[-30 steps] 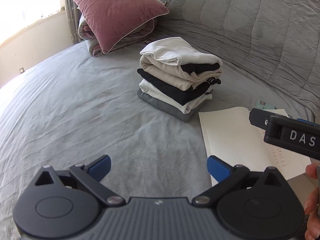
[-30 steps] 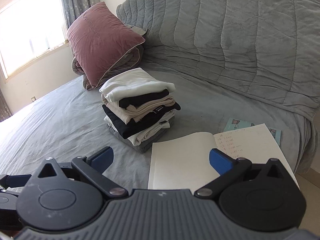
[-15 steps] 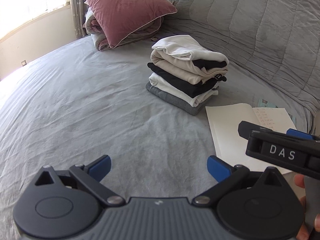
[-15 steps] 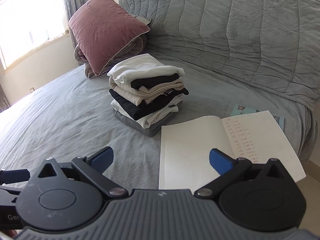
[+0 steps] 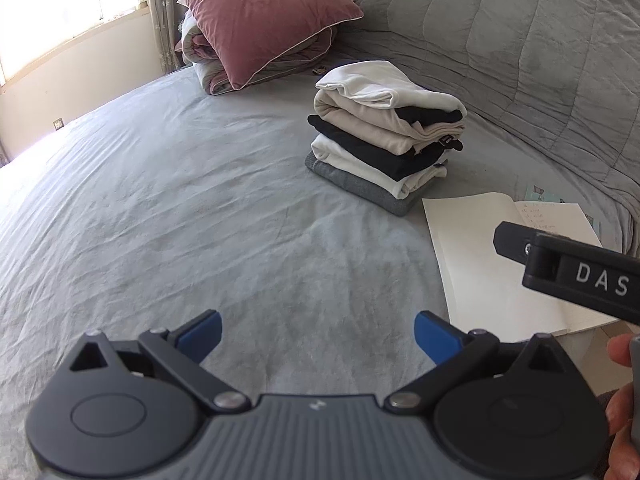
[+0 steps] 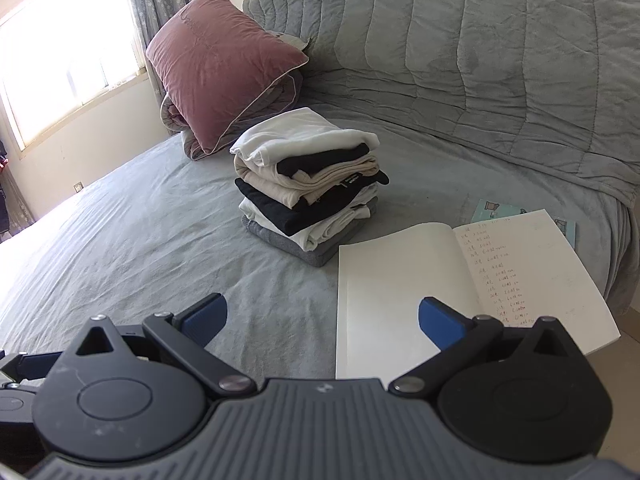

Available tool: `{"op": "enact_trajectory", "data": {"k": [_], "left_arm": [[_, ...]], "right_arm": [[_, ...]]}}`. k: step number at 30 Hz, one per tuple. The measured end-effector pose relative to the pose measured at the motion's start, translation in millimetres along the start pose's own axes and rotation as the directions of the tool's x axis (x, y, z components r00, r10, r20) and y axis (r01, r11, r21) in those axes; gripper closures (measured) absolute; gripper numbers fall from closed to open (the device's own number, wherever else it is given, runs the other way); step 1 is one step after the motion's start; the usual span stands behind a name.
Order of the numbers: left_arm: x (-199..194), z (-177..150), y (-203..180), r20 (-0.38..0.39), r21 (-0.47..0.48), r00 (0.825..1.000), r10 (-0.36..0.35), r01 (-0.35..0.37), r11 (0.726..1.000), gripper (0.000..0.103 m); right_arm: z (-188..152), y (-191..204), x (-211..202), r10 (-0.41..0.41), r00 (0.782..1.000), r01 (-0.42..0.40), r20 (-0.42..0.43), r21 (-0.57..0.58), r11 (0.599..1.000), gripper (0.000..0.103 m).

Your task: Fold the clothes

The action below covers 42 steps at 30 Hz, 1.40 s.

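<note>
Left gripper (image 5: 316, 334): blue pads spread wide, nothing between them, held above bare grey sheet (image 5: 160, 200). Right gripper (image 6: 322, 318): pads likewise apart and empty, poised over the near edge of the notebook (image 6: 400, 288).

Stack (image 5: 386, 136) of folded clothes sits on the sheet at about 1 o'clock in the left view, at 12 o'clock in the right view. Layers from the bottom: grey, white, black, beige, a black piece tucked in, white on top. Folded edges face the cameras; the pile is fairly square, upper layers bulging a little.

Notebook lies open just beside the stack, at 3 o'clock of it in the left view, its corner near the grey bottom garment. Left page blank, right page handwritten; the writing is too small to read. A teal card (image 6: 496, 210) pokes out from under its far edge.

Pink pillow (image 5: 260, 12) leans on a rolled grey quilt (image 5: 204, 64) at 11 o'clock, well apart from the stack. Quilted grey cover (image 6: 480, 60) rises behind.

Right gripper's body, lettered "DAS", enters the left view at 3 o'clock; fingertips (image 5: 620, 350) of a hand show below it.
</note>
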<state>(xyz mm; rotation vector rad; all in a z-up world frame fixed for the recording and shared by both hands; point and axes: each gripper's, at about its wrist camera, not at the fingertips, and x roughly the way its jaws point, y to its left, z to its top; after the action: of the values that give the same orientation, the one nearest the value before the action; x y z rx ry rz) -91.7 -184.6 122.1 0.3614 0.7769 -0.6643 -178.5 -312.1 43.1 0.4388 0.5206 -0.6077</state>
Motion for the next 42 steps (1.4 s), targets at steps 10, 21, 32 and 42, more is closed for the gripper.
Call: {"op": "enact_trajectory", "data": {"k": [10,21,32,42], "left_arm": [[-7,-2,-3,0.003,0.005,1.0,0.016,-0.016,1.0,0.001],[-13,-2,-6,0.004,0.021,0.999,0.032,-0.032,0.999,0.001],[-24,1,-11,0.014,0.019,0.999,0.029,-0.029,0.999,0.001],[-28,3,-10,0.013,0.011,0.999,0.035,-0.035,0.999,0.001]], "right_arm": [[-1,-2,-6,0.013,1.0,-0.013,0.003,0.012,1.0,0.0],[-1,0,-17,0.029,1.0,-0.029,0.009,0.008,1.0,0.0],[4,-3,-25,0.036,0.999,-0.036,0.023,0.017,0.999,0.0],[6,-1,-30,0.041,0.999,-0.041,0.027,0.011,0.999,0.0]]}}
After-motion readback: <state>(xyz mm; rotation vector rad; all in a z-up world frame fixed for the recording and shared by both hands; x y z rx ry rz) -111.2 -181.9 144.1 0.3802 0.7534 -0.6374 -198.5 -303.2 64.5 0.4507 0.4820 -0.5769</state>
